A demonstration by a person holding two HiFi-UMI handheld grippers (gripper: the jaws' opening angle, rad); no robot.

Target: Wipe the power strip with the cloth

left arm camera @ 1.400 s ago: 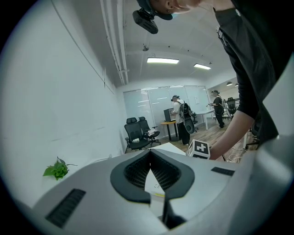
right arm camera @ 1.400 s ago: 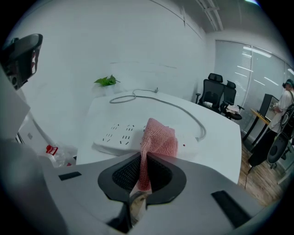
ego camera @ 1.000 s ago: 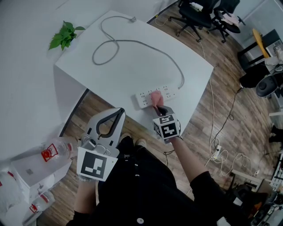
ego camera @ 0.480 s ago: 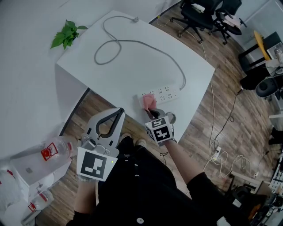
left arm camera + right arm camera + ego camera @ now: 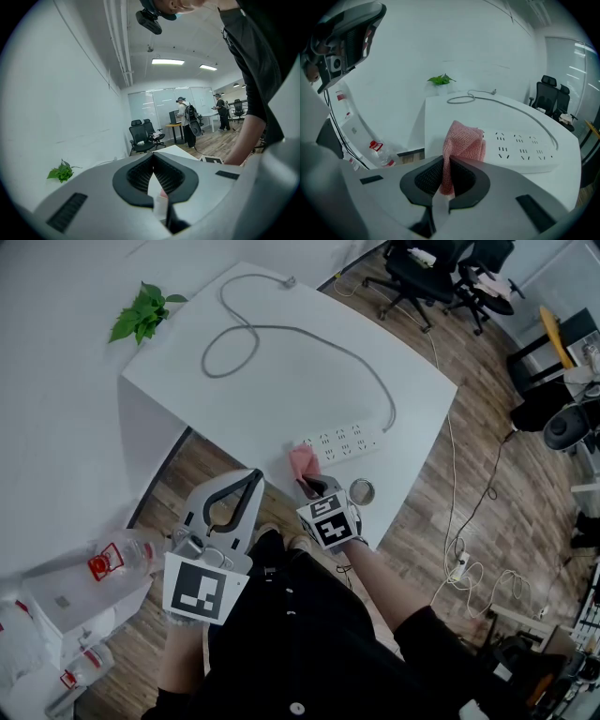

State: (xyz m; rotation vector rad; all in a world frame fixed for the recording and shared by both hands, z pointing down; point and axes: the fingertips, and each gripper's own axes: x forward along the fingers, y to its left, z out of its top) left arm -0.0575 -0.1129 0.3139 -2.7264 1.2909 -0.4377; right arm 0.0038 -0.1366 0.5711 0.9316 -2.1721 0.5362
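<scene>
The white power strip (image 5: 342, 442) lies near the front edge of the white table (image 5: 281, 381), with its grey cable (image 5: 281, 332) looping away to the far side. My right gripper (image 5: 312, 485) is shut on a pink cloth (image 5: 303, 463), which hangs just off the strip's left end. The right gripper view shows the cloth (image 5: 461, 143) pinched between the jaws of my right gripper (image 5: 447, 165) and the power strip (image 5: 520, 147) to its right. My left gripper (image 5: 251, 480) is held off the table over the floor. In its own view my left gripper (image 5: 153, 157) is shut on nothing.
A green plant (image 5: 141, 313) stands beyond the table's far-left corner. Office chairs (image 5: 422, 273) stand at the back right. Plastic bottles (image 5: 117, 559) lie on the floor at the left. A small round metal object (image 5: 360, 490) shows by the table's front edge. Loose cables (image 5: 469, 549) trail over the wooden floor.
My right gripper has slid the pink cloth leftward along the power strip and off its left end. The left gripper has stayed where it was.
</scene>
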